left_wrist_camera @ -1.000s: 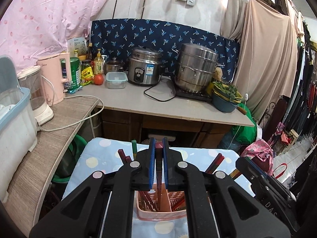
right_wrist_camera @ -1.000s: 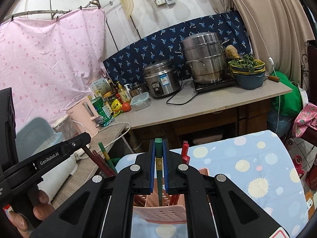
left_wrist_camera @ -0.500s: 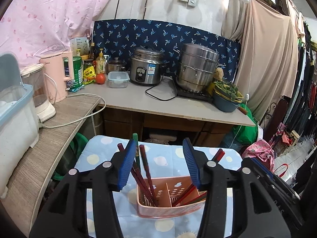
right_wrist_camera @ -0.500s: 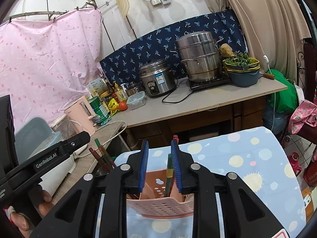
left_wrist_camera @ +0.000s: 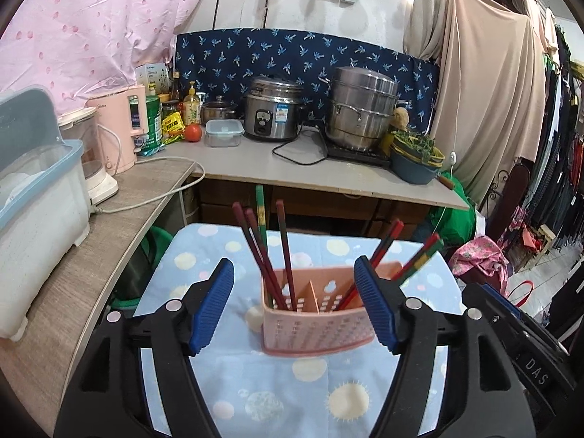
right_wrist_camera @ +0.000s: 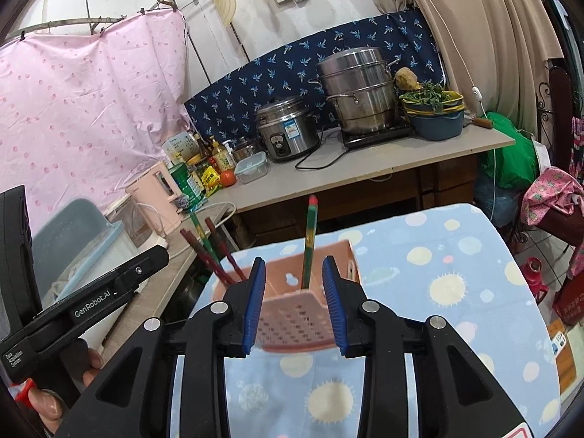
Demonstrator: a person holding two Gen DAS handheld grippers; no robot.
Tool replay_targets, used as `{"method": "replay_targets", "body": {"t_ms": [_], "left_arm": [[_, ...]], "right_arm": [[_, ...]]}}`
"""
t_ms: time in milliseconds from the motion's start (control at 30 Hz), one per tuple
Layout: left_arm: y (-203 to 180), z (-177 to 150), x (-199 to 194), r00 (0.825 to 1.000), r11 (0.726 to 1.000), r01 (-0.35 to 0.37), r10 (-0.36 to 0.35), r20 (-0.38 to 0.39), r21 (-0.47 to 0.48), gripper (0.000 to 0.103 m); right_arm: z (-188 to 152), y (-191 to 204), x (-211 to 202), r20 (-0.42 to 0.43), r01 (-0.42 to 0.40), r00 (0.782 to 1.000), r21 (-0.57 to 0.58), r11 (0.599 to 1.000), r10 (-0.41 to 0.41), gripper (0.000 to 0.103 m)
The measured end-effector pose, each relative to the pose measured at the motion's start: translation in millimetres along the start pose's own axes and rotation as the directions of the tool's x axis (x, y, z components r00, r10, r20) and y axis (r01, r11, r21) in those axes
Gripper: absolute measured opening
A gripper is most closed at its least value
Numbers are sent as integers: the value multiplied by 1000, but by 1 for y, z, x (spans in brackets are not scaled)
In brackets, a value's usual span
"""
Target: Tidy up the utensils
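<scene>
Left gripper (left_wrist_camera: 294, 304): spread wide, holding nothing; its blue pads (left_wrist_camera: 213, 306) stand on either side of the basket without touching it.
Right gripper (right_wrist_camera: 294, 301): parted, holding nothing; the green chopstick shows in the gap between its fingers.
Basket (left_wrist_camera: 314, 323): pink, slotted, upright on the table at 12 o'clock from both grippers, split by a middle wall.
Red chopsticks (left_wrist_camera: 266, 255): standing in the left compartment, leaning toward 11 o'clock.
Other chopsticks (left_wrist_camera: 405, 259): right compartment, leaning toward 2 o'clock.
Green chopstick (right_wrist_camera: 309, 241): near upright in the basket.
Table (left_wrist_camera: 273, 383): covered in light blue dotted cloth.
Counter (left_wrist_camera: 292, 168): behind, carrying pots.
</scene>
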State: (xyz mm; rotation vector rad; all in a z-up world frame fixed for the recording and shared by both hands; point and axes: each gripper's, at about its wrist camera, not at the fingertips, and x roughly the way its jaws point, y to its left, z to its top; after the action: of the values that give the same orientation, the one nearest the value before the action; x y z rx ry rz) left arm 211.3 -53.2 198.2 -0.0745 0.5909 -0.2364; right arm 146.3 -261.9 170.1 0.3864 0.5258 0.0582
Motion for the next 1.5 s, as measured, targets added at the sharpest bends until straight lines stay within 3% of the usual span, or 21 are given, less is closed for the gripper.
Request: {"method": "replay_targets", "body": {"t_ms": [400,600,933,1167,1333,1500], "left_arm": [[9,-46,-24,996,998,-67,67,-64,7,65],[12,-62,-30,991,995,-96,97,-92,10,65],[16,-84,-25,977,987,-158,162,-136,35,66],[16,-89,-18,972,982,-181,187,-143,50,85],[15,-90,-10,968,980,-189,196,-154,61,89],[15,-93,-2,963,979,-193,201,-179,62,94]], "right_arm": [[-48,-5,-24,-58,40,998,12,999,-39,32],[-62,2,-33,-57,86,995,-36,996,-88,32],[-68,10,-32,-29,189,980,-144,971,-195,59],[-66,8,-23,-46,213,974,-155,965,-223,70],[-67,6,-15,-66,218,971,-159,963,-231,80],[-70,5,-8,-77,240,964,-173,955,-256,84]]}}
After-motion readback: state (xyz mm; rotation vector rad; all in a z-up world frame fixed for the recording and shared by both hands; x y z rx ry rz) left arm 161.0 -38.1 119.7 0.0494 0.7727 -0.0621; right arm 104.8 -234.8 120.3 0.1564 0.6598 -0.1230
